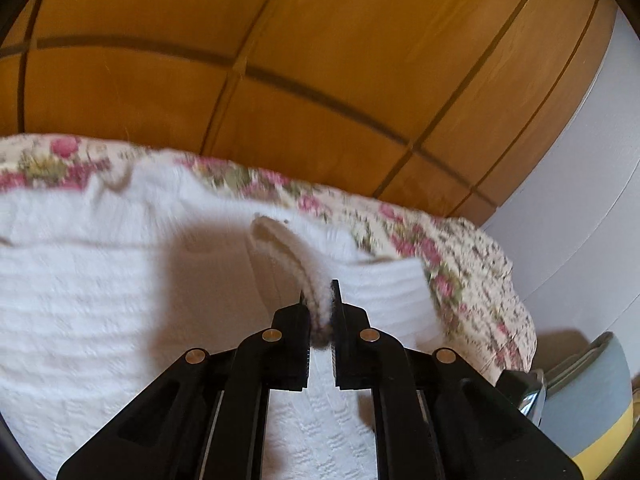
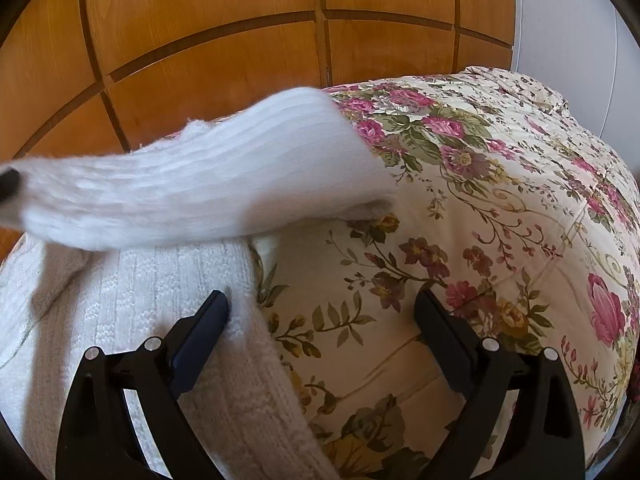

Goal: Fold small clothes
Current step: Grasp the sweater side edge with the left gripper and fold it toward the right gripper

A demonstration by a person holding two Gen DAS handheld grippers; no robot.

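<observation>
White knit sweater (image 2: 132, 320) spread on floral bedspread (image 2: 500, 200), sleeve (image 2: 208, 184) lifted across toward ten o'clock. Left gripper (image 1: 320, 300) pinched tight on sleeve edge at twelve o'clock. Right gripper (image 2: 322, 312) spread wide, empty, straddling sweater hem. Wooden wardrobe (image 2: 200, 40) behind.

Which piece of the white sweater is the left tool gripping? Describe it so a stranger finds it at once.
Start at the floral bedspread in front of the wooden wardrobe doors; a white knitted sweater lies on it. The left tool is shut on the sweater's lifted sleeve, which arches above the flat body. Unlike the rest, it hangs raised and blurred.
</observation>
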